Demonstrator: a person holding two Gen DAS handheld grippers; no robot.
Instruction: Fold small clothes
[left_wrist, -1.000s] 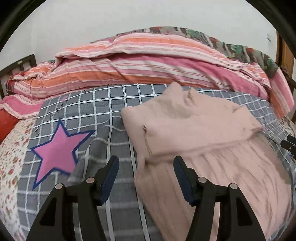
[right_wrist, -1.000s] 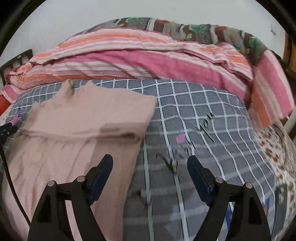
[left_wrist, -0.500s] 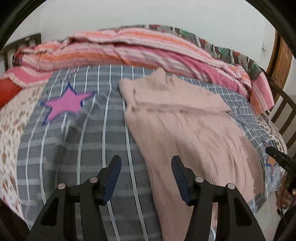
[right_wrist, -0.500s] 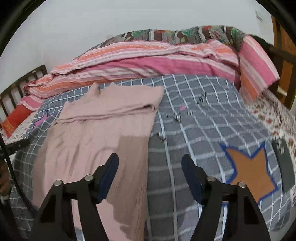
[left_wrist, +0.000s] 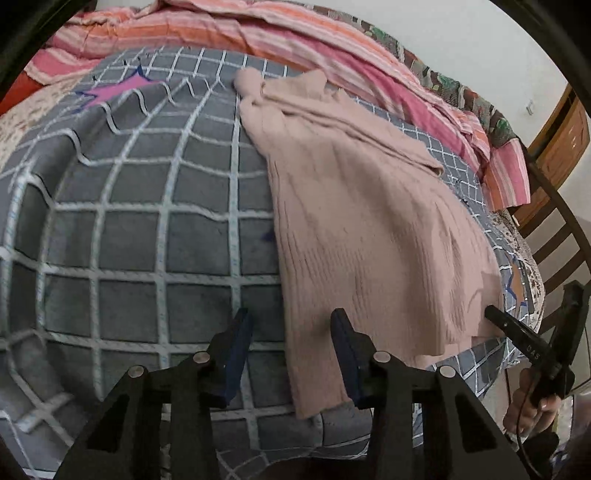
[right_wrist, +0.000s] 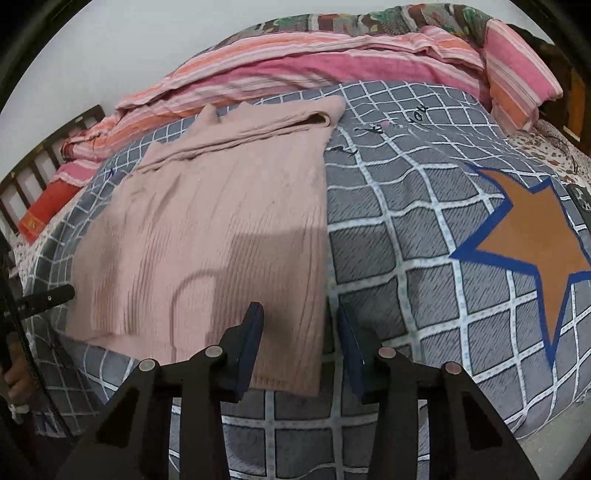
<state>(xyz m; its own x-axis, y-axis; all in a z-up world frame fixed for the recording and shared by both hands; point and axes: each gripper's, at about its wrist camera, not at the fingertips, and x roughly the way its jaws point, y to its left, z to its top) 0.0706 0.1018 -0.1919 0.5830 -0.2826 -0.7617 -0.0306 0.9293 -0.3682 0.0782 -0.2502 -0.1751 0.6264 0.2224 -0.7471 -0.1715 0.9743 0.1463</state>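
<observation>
Sweater (left_wrist: 369, 229), pink and ribbed, lies flat on the bed (left_wrist: 147, 240), its long axis running away from both tongs, collar end far, hem near. Left tongs (left_wrist: 291, 354) straddle the hem's left corner; right tongs (right_wrist: 299, 347) straddle its right corner, so each hand is nearest its own corner. Both pairs of jaws are closing, cloth edge between them, not yet pinched as far as I can tell. No containers show.
</observation>
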